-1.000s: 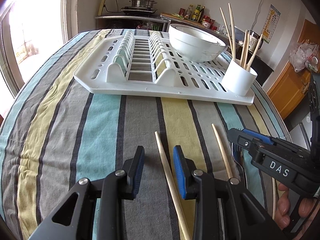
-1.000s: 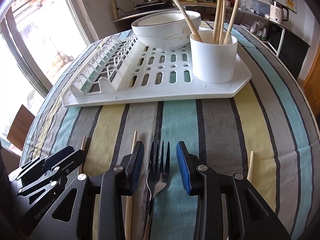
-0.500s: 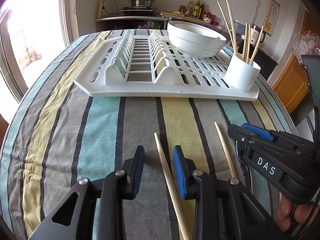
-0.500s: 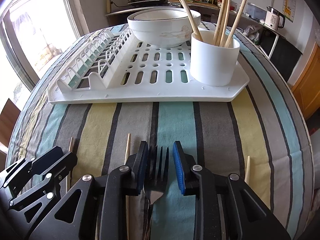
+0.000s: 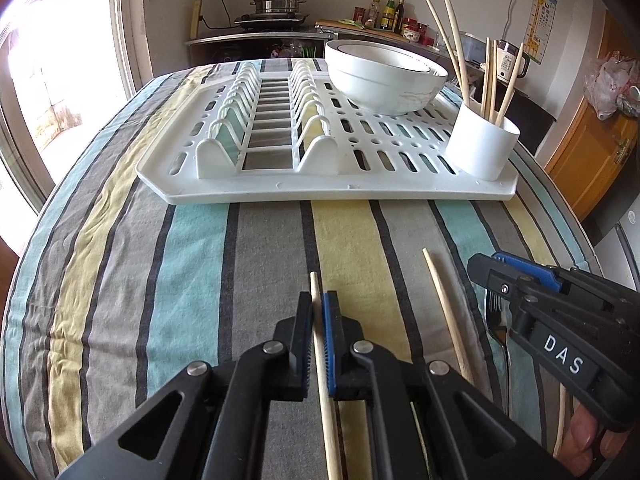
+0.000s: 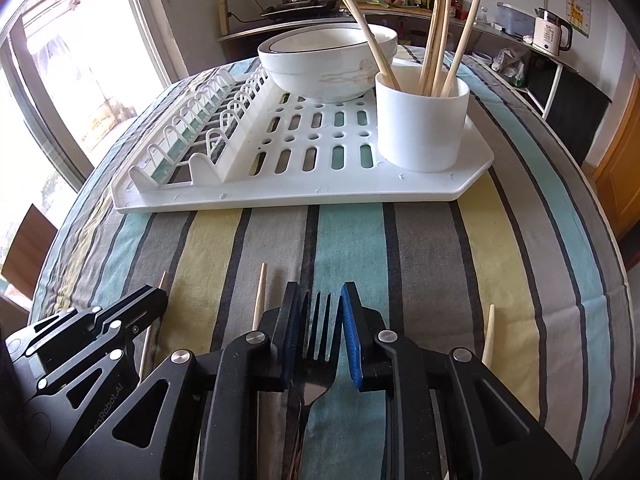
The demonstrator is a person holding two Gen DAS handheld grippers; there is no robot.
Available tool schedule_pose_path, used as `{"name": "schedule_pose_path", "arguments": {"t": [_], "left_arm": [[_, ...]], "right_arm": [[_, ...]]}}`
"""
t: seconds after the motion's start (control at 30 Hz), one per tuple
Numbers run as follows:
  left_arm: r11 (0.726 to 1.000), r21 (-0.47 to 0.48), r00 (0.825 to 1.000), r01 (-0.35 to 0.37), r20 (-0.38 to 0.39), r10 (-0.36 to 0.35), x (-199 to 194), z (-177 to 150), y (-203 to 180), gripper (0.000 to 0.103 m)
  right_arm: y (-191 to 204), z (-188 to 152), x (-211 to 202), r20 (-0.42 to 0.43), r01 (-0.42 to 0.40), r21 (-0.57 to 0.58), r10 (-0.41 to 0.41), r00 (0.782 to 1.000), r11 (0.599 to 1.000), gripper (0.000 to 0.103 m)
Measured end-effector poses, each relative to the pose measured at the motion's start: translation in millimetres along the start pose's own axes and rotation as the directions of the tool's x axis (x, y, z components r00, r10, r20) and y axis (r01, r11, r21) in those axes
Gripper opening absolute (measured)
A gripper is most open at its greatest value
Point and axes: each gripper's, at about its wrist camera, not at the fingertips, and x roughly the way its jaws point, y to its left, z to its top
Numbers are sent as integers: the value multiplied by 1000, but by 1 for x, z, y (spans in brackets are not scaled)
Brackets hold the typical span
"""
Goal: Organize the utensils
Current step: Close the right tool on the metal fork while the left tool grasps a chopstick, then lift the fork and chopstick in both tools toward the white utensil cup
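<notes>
Your left tongs point(image 5: 319, 304) have just closed and are pinching a chopstick point(image 5: 326, 380) lying on the desk point(image 5: 180, 280). Your right tongs point(image 6: 318, 308) are squeezing a fork point(image 6: 316, 344) there.

Bright window point(image 5: 36, 92) left, kitchen counter point(image 5: 256, 36) behind, orange door point(image 5: 596, 156) right.

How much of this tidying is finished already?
Partly done: several chopsticks already stand in the white cup on the drying rack. In hand: the left gripper has just closed on a chopstick, the right gripper on a fork. Left: two chopsticks on the cloth.
</notes>
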Motion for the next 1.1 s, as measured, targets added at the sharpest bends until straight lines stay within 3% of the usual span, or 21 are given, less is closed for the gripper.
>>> {"name": "schedule_pose_path", "arguments": {"t": [0.33,0.73,1.1], "left_arm": [[999,10,994,48,94,-48,-44,9,-2,5],[994,36,969,100,224,-105,-108,15,-6,5],[991,57,954,120,268,-131,-133,9,-14,5]], "right_arm": [[-10,4,-42,91,-58,0,58,994,998,21],[-10,-2,-103,228,-113,-35,118,966,993,21],[-13,-20,-133,296,-133,-75,150,943,988,21]]}}
